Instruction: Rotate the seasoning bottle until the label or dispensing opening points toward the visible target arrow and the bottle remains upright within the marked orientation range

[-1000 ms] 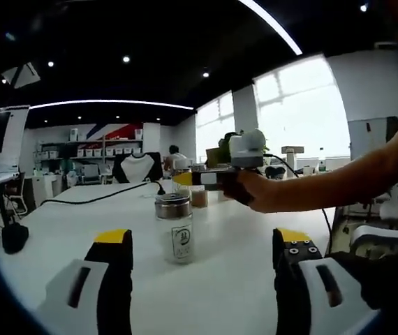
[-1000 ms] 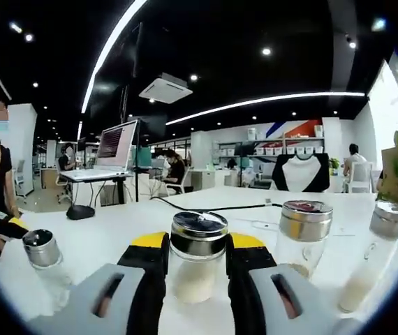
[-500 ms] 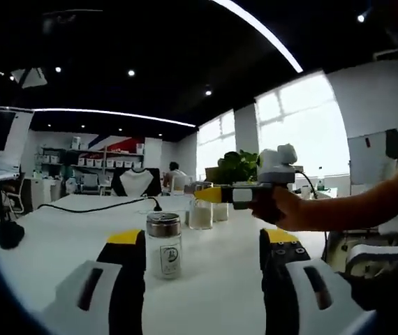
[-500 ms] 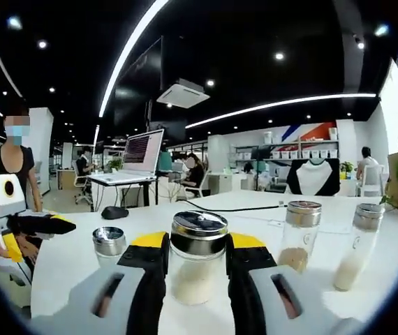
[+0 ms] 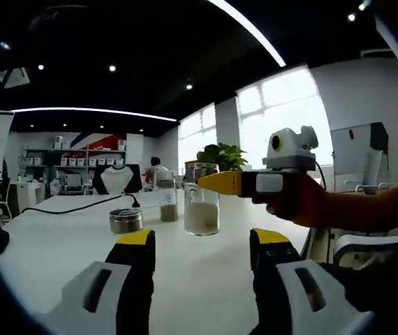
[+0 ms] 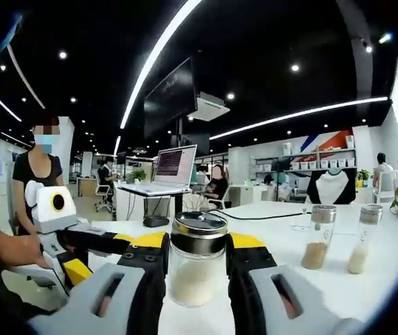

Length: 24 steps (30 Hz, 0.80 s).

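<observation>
A glass seasoning bottle [image 6: 197, 269] with a metal lid and pale powder stands upright between my right gripper's [image 6: 197, 248] yellow-tipped jaws, which are shut on it. In the left gripper view the same bottle [image 5: 202, 211] shows just above the white table [image 5: 45, 244], held by the right gripper [image 5: 209, 185] coming in from the right in a person's hand. My left gripper [image 5: 203, 241] is open, nothing between its jaws, a little short of the bottle. I see no label or arrow.
A bottle of brown seasoning [image 5: 167, 203] and a short metal-lidded jar [image 5: 126, 220] stand further back. Two tall shakers [image 6: 318, 237] [image 6: 363, 237] stand at the right. The left gripper [image 6: 94, 252] shows at the left, a laptop [image 6: 171, 166] and people behind.
Both views have panned. The right gripper, still shut on the bottle, has come closer to the front of the left gripper. The labelled bottle between the left jaws has gone from sight.
</observation>
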Each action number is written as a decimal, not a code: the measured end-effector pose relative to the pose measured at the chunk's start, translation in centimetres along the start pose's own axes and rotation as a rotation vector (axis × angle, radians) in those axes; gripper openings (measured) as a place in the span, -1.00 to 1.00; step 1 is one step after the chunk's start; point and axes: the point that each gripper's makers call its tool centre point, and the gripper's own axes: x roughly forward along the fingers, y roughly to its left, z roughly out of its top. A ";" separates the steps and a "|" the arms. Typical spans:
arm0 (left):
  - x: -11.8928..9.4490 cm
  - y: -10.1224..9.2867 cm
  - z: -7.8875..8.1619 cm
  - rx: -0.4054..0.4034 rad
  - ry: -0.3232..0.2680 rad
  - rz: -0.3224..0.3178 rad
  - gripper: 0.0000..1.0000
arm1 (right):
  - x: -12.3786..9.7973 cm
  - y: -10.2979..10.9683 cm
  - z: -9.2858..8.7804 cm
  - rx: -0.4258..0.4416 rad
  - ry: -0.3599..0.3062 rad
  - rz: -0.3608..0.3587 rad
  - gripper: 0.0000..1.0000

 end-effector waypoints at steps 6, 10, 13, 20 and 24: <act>0.1 -1.0 -0.7 0.020 0.031 -0.027 0.04 | -1.5 2.3 0.5 0.010 -0.026 -0.009 -0.39; 0.0 -1.5 -0.5 0.008 0.030 -0.042 0.04 | -2.1 3.3 0.7 0.006 -0.053 -0.008 -0.40; 0.2 -2.1 -0.6 0.007 0.034 -0.062 0.03 | -2.0 3.9 0.2 0.027 -0.042 0.011 -0.40; 0.6 -2.6 -2.1 0.019 0.078 -0.092 0.01 | -1.4 6.1 -0.4 -0.018 -0.019 0.076 -0.41; 0.6 -2.6 -2.2 0.039 0.093 -0.094 -0.02 | -1.3 6.7 -0.6 -0.012 -0.014 0.096 -0.40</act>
